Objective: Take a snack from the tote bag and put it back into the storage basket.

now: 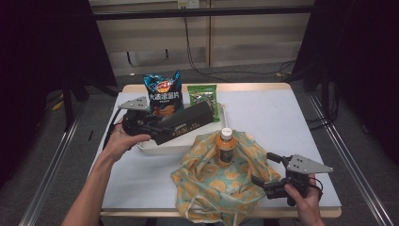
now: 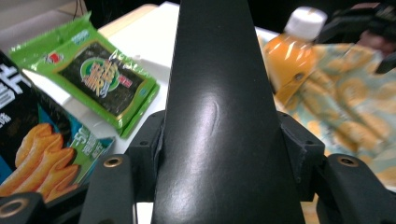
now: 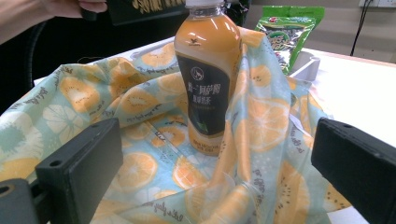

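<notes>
My left gripper (image 1: 153, 127) is shut on a long black box (image 1: 188, 122), held tilted above the white tray (image 1: 160, 148). In the left gripper view the black box (image 2: 224, 116) runs up the middle with both jaws pressed on its sides. An orange drink bottle (image 1: 226, 146) with a white cap stands upright inside a cloth bag (image 1: 207, 183) printed with orange slices. My right gripper (image 1: 266, 169) stands open at the bag's right edge. In the right gripper view the bottle (image 3: 210, 84) rises from the bag (image 3: 93, 121), and the jaws are wide apart.
A blue chips bag (image 1: 163, 92) and a green seaweed pack (image 1: 203, 96) lean at the back of the tray. The white table (image 1: 282, 122) has bare room on the right. Dark curtains and floor rails flank the table.
</notes>
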Demonstrator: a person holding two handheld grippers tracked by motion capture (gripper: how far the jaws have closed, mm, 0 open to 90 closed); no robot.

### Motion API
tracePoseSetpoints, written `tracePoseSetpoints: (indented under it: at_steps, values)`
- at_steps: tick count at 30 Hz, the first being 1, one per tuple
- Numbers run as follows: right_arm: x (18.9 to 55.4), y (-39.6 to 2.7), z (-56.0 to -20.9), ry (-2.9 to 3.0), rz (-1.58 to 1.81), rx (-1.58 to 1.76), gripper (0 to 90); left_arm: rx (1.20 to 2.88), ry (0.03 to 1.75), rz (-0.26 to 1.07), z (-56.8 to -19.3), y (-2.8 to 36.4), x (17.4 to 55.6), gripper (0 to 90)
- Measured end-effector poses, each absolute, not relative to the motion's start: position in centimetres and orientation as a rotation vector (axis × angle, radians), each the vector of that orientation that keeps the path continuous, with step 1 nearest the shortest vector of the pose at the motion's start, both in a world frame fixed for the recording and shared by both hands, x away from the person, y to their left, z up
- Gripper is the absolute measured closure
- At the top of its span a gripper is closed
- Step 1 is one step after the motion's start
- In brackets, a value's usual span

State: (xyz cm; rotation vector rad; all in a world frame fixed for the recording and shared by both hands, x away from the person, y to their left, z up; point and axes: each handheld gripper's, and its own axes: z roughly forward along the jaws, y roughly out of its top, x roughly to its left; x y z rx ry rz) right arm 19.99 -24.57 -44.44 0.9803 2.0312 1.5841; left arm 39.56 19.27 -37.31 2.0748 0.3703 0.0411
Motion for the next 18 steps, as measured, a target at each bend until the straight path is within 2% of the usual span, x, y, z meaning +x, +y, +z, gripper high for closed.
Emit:
tracePoseSetpoints:
  at_steps: [18]
  values:
    - [20.1, -24.4, -44.6, 2.062, 1.585, 0.96, 1.3, 2.139, 0.43, 0.042, -40.7, 17.8, 42.2, 43.1]
